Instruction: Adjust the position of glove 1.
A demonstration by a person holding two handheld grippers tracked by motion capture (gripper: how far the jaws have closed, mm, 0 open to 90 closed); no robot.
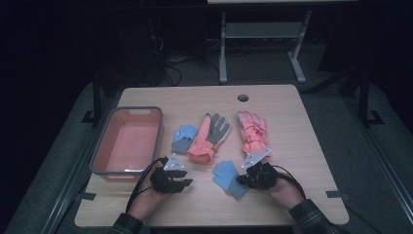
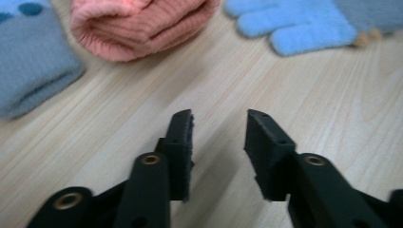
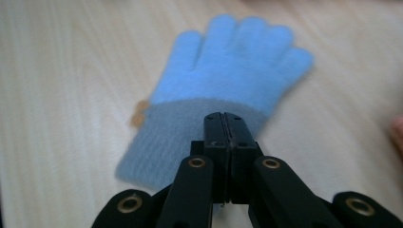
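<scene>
A light blue knit glove [image 1: 225, 174] [image 3: 228, 71] lies flat on the wooden table [image 1: 302, 146] near the front, fingers pointing left in the high view. My right gripper [image 1: 239, 180] [image 3: 223, 116] is shut, its tips pinched together on the glove's grey-blue cuff [image 3: 166, 137]. Left of it, my left gripper [image 1: 187, 184] [image 2: 219, 118] stands open over bare wood with nothing between its jaws. Ahead of it lie the coral cuff of a grey-and-coral glove [image 1: 209, 136] [image 2: 142, 28] and a small blue glove [image 1: 184, 138] [image 2: 28, 71].
A pink basin with a grey rim [image 1: 104, 148] stands at the table's left side. A pink padded glove [image 1: 252, 130] lies behind my right hand. A round cable hole [image 1: 243, 97] sits near the far edge.
</scene>
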